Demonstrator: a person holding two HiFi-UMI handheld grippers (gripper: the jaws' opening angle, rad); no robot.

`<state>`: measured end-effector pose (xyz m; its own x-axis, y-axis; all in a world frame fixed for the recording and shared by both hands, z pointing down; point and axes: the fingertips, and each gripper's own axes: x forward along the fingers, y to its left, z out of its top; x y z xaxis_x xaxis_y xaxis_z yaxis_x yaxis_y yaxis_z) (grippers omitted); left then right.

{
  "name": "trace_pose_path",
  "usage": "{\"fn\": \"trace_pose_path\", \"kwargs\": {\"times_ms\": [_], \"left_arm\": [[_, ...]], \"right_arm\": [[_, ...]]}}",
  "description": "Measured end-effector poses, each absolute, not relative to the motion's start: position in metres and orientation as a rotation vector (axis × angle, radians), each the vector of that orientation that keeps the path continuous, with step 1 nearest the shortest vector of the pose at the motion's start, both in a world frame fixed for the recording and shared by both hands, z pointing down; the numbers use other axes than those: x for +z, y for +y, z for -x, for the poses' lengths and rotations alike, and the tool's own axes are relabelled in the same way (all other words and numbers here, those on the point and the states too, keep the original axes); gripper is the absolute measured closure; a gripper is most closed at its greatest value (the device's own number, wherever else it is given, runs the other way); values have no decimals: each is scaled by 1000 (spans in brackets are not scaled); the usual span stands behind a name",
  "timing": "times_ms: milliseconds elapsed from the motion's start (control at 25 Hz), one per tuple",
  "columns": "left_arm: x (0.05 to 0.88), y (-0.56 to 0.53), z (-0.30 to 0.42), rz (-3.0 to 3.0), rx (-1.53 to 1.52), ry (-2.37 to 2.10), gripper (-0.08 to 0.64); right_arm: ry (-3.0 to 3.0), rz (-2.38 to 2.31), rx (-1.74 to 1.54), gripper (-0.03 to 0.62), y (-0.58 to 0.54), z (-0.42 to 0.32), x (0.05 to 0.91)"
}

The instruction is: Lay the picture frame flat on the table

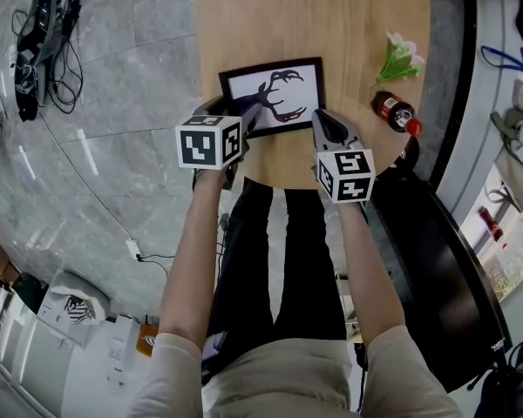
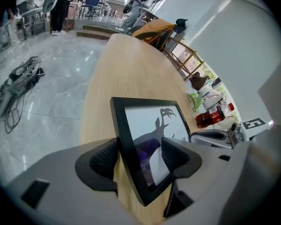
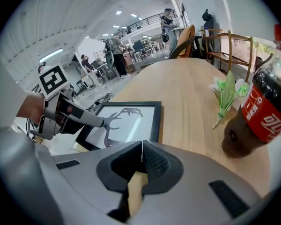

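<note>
The black picture frame [image 1: 273, 96] with a dark antler print lies flat on the wooden table [image 1: 349, 16], close to its near edge. My left gripper [image 1: 248, 122] is at the frame's near left corner. In the left gripper view its jaws stand wide apart [image 2: 139, 156] with the frame's [image 2: 150, 121] corner rail between them, and the pads [image 2: 174, 153] do not press on it. My right gripper [image 1: 324, 127] rests just right of the frame's near right corner. Its pads meet [image 3: 141, 161] with nothing between them; the frame [image 3: 126, 121] lies ahead of it.
A cola bottle [image 1: 395, 111] lies on the table right of the frame, with a green and white artificial flower [image 1: 399, 59] behind it. A dark chair [image 1: 436, 259] stands at the right. Cables [image 1: 39, 46] lie on the grey floor at the left.
</note>
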<state>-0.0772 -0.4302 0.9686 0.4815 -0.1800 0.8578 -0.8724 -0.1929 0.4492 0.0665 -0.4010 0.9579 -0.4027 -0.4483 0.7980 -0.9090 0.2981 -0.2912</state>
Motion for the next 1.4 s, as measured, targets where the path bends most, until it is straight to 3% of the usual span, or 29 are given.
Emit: {"fn": "trace_pose_path", "kwargs": {"times_ms": [720, 1400], "left_arm": [[941, -415, 92, -1788, 843, -911, 267], [772, -362, 95, -2067, 868, -846, 267]], "right_arm": [[-1976, -1188, 964, 557, -402, -42, 938], [-2030, -1356, 912, 557, -372, -32, 775]]}}
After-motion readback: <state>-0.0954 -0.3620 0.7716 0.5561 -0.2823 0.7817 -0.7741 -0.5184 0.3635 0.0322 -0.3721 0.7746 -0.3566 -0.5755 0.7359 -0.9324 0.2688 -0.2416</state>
